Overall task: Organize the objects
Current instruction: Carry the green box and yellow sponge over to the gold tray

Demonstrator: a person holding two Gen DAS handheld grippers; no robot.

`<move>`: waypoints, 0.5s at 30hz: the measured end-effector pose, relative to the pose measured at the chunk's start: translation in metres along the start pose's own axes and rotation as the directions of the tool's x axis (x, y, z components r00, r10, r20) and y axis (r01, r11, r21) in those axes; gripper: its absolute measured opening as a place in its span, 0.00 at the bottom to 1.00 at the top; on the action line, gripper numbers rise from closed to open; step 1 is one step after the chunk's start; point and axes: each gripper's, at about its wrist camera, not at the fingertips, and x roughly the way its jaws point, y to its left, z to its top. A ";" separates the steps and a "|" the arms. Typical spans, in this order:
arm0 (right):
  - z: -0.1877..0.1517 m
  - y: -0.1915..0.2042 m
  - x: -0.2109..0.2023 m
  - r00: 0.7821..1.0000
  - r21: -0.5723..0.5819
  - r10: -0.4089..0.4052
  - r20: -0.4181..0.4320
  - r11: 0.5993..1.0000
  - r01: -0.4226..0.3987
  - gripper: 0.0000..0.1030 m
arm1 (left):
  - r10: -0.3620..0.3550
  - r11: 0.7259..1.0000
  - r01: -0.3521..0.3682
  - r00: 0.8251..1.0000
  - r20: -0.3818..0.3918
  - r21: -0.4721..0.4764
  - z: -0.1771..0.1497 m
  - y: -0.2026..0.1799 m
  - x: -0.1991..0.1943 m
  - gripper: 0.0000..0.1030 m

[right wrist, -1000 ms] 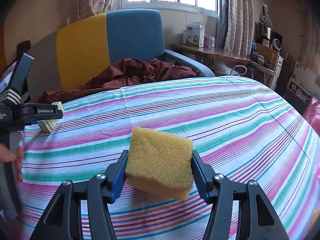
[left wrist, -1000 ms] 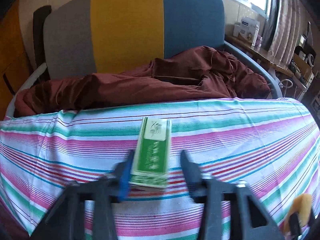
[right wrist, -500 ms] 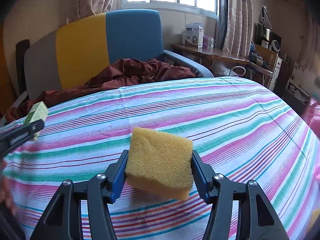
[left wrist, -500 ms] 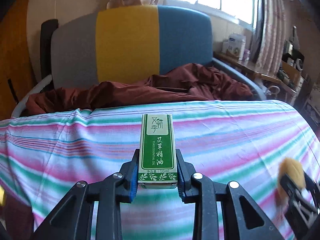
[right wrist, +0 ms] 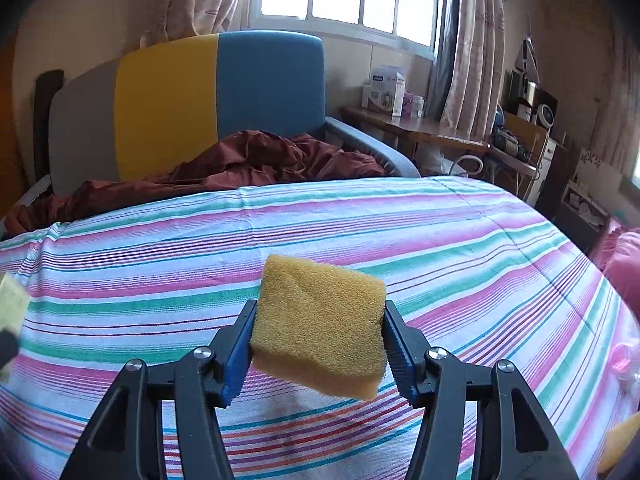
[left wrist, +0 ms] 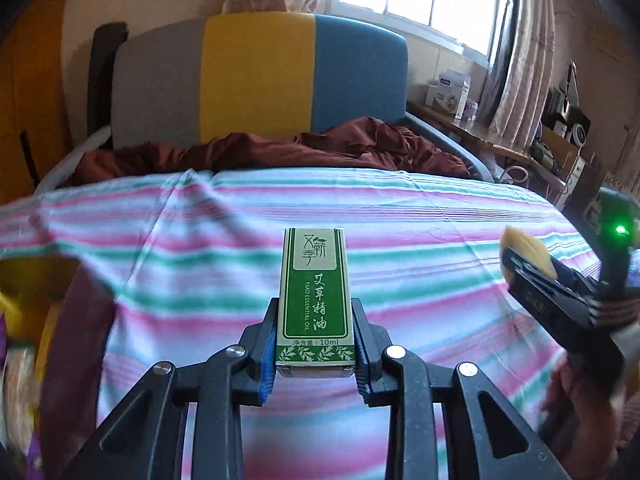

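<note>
My left gripper (left wrist: 315,344) is shut on a small green and cream essential-oil box (left wrist: 314,300) and holds it above the striped bedcover (left wrist: 420,240). My right gripper (right wrist: 316,344) is shut on a yellow sponge (right wrist: 320,320), also held above the striped cover (right wrist: 460,240). In the left wrist view the right gripper (left wrist: 532,264) with the sponge (left wrist: 524,248) shows at the right edge. In the right wrist view a pale corner of the box (right wrist: 12,304) shows at the far left edge.
A grey, yellow and blue chair (right wrist: 216,104) with a dark red cloth (right wrist: 260,160) stands behind the bed. A wooden side table (right wrist: 416,128) with boxes is at the back right. Blurred yellow things (left wrist: 28,320) lie at the left edge. A pink thing (right wrist: 620,272) is at the right.
My left gripper closed on the box, lifted it off the cover and moved left. My right gripper holds the sponge almost still.
</note>
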 end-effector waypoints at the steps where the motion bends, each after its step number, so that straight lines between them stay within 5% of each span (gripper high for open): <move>1: 0.000 0.001 -0.001 1.000 -0.004 -0.001 0.008 1.000 0.001 0.58 | -0.014 0.999 0.014 1.000 -0.002 -0.030 -0.002 0.006 -0.008 0.29; 15: -0.001 0.015 -0.019 0.998 -0.071 -0.026 0.051 0.997 0.030 0.58 | 0.014 0.981 -0.005 0.999 0.045 -0.193 -0.008 0.099 -0.088 0.29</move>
